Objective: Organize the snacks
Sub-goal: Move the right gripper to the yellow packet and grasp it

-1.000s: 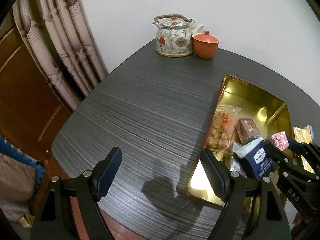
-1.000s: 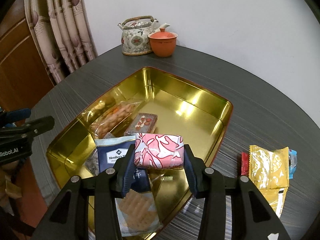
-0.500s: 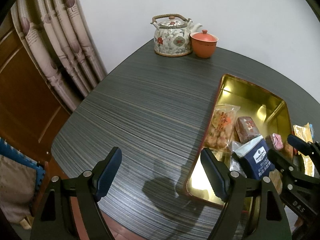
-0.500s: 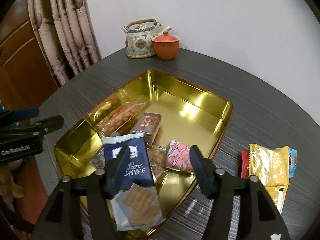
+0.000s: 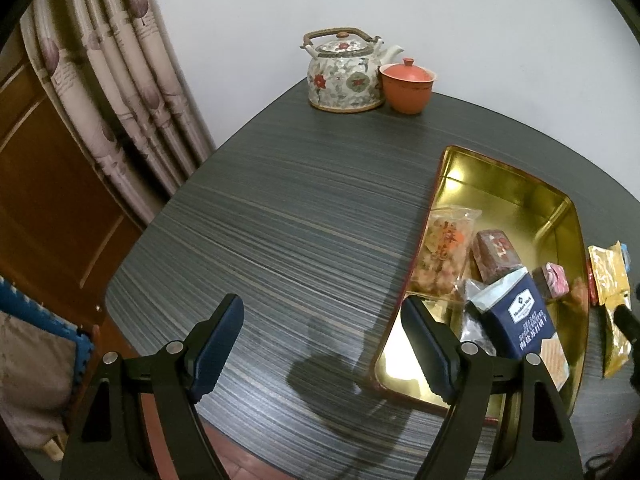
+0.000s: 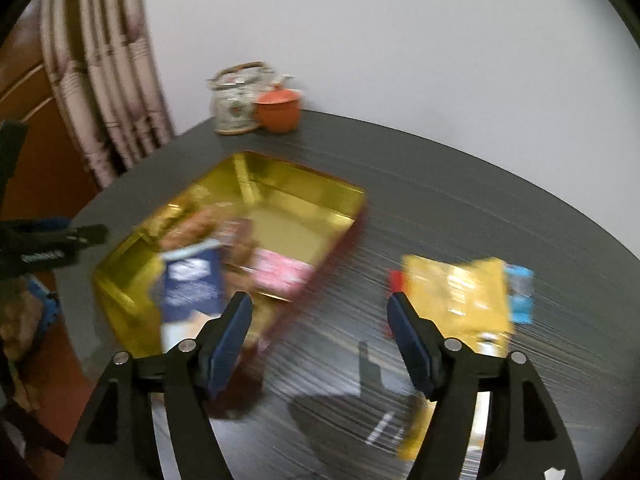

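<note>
Both jaws are spread and empty; the pink packet [image 5: 555,280] is seen inside the gold tin [image 5: 496,184], the yellow packets [image 6: 460,296] on the bench [image 5: 288,216] beside that tin

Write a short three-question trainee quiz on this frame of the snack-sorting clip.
1. True or false: the right gripper holds a snack.
2. Where does the pink packet lie?
A. inside the gold tin
B. on the table
C. between the fingers
3. Fill in: the yellow packet lies on the ___, outside the tin.

Key: 1 false; 2 A; 3 table.
</note>
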A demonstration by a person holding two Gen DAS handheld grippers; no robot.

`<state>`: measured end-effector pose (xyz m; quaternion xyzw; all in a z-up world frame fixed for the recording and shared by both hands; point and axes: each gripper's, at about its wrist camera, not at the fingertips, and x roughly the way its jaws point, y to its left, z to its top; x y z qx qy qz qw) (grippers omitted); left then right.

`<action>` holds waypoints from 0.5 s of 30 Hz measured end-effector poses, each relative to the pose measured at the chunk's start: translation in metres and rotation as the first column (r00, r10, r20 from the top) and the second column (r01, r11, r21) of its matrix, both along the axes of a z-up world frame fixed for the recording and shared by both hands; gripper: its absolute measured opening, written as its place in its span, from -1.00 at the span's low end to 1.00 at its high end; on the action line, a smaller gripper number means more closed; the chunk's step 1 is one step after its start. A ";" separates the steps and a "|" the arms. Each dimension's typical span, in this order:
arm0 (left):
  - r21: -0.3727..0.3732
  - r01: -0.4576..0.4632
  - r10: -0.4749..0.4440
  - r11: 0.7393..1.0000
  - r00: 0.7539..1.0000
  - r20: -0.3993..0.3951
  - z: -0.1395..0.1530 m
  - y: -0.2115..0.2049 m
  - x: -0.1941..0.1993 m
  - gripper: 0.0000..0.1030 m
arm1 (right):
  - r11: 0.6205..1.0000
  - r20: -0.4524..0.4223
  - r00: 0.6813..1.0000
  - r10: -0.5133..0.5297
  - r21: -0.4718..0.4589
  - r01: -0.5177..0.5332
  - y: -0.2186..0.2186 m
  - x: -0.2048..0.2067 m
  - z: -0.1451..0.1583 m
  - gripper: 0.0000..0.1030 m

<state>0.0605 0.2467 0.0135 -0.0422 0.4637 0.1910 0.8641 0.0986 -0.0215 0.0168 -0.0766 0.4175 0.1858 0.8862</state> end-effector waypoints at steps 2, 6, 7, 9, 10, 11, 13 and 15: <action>0.006 0.004 -0.004 1.000 1.000 0.001 0.000 -0.001 -0.001 0.57 | 0.998 -0.001 0.999 -0.045 -0.033 0.044 -0.019 0.002 -0.005 0.50; 0.010 0.010 -0.010 1.000 1.000 -0.003 0.000 -0.003 -0.001 0.57 | 0.990 -0.035 0.993 -0.112 -0.086 0.109 -0.051 0.003 -0.021 0.53; 0.012 0.009 -0.009 1.000 1.000 -0.004 0.000 -0.003 -0.001 0.57 | 0.989 -0.043 0.992 -0.119 -0.089 0.115 -0.055 0.003 -0.024 0.53; 0.012 0.012 -0.012 1.000 1.000 -0.004 0.000 -0.004 -0.001 0.57 | 0.988 -0.067 0.989 -0.131 -0.090 0.125 -0.063 0.002 -0.033 0.53; 0.015 0.014 -0.014 1.000 1.000 -0.005 0.000 -0.004 -0.001 0.57 | 0.988 -0.074 0.988 -0.136 -0.090 0.129 -0.065 0.004 -0.036 0.53; 0.017 0.016 -0.016 1.000 1.000 -0.006 0.000 -0.004 -0.001 0.57 | 0.988 -0.078 0.987 -0.137 -0.089 0.130 -0.066 0.003 -0.038 0.53; 0.020 0.022 -0.021 1.000 1.000 -0.010 -0.001 -0.005 -0.001 0.57 | 0.988 -0.085 0.988 -0.131 -0.096 0.123 -0.063 0.002 -0.044 0.53; 0.022 0.024 -0.024 0.999 1.000 -0.010 -0.001 -0.006 -0.001 0.57 | 0.986 -0.085 0.988 -0.132 -0.115 0.122 -0.060 0.004 -0.050 0.53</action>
